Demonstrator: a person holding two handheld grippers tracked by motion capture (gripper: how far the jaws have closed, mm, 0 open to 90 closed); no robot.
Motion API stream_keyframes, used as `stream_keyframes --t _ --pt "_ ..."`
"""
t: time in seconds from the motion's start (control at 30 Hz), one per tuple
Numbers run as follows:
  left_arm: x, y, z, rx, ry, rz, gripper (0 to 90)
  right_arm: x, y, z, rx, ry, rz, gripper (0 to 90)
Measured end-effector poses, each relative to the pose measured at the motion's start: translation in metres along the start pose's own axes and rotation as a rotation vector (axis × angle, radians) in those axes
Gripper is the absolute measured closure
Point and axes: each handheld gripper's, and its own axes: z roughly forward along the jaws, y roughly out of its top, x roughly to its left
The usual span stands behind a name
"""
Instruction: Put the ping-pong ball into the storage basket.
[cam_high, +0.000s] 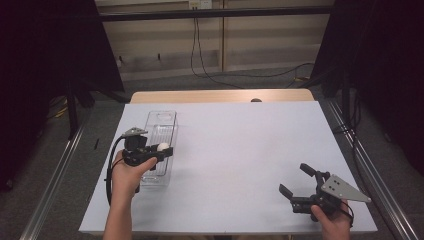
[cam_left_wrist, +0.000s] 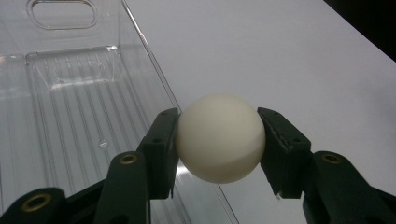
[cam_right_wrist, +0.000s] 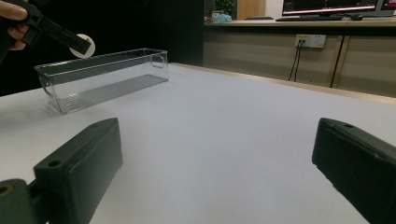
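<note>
High view: I've got the left tongs (cam_high: 161, 150) at the left side of the table (cam_high: 240, 150), pinching a small white ball (cam_high: 163, 146) over the clear plastic bin (cam_high: 161, 131), roughly above its right wall, approx. mid-length. The bin runs near-to-far w/ a handle cutout at the far end. Right tongs (cam_high: 297, 180) sit at the near right, well apart from the bin, spread wide, nothing between the jaws.

Left gripper view: ball (cam_left_wrist: 219, 137) is clamped across its widest part, one pad on each side. It hangs above the bin (cam_left_wrist: 70, 93), right over the right wall's top edge, so part is over the ribbed floor and part over bare table. Bin looks empty as far as I can see.

Right gripper view: my own jaws are spread, table between them. Far left I see the bin (cam_right_wrist: 100, 77) side-on and the left tongs (cam_right_wrist: 81, 46) holding the ball (cam_right_wrist: 86, 45) just above its rim.

Handling, my read: ball looks light, hard, smooth, prob. hollow, so it'll slip or pop out if gripped off-centre, and bounce or roll if dropped from height. Best hold is across the equator w/ modest squeeze. Bin is thin, light, likely to slide if bumped.
</note>
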Motion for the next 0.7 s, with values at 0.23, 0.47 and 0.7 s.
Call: stream_keyframes --t 0.23,0.47,0.7 --pt "0.0027 -0.0005 -0.0015 -0.005 0.003 -0.002 51.1 -0.0002 -0.0001 -0.0002 0.003 0.001 0.0 1.2" --pt "0.0045 -0.001 -0.0032 -0.012 0.012 -0.011 51.2 -0.0001 0.0001 -0.0003 0.0 0.0 0.002 1.2" --pt "0.0069 -0.0017 -0.0036 -0.007 0.019 -0.009 51.2 -0.0001 0.0002 -0.0002 -0.001 -0.001 0.003 1.2"
